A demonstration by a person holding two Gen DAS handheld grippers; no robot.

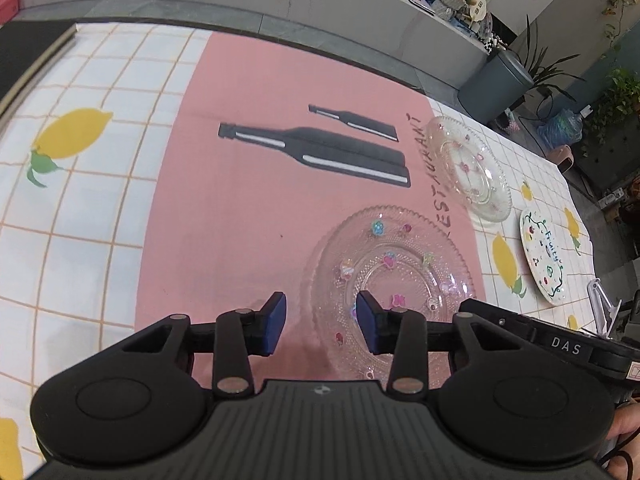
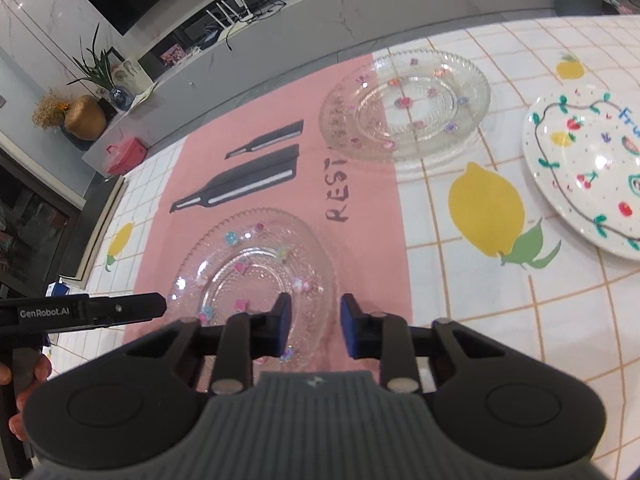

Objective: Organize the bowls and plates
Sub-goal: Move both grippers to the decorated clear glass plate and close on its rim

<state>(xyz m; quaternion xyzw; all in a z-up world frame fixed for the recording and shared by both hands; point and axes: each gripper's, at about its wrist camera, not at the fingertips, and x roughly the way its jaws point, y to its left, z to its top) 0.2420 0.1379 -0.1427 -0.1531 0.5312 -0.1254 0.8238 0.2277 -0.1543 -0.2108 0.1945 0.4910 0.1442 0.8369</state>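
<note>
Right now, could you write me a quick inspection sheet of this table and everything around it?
Surface: lemon-print tablecloth under a pink placemat.
Job's things: near glass plate, far glass plate, painted white plate, all lying apart.
Clutter: nothing seen.
Grippers: left gripper and right gripper straddle opposite rims of the near glass plate, fingers not pressing.
Cables: nothing seen on the table.
Surroundings: grey counter, potted plants.
</note>
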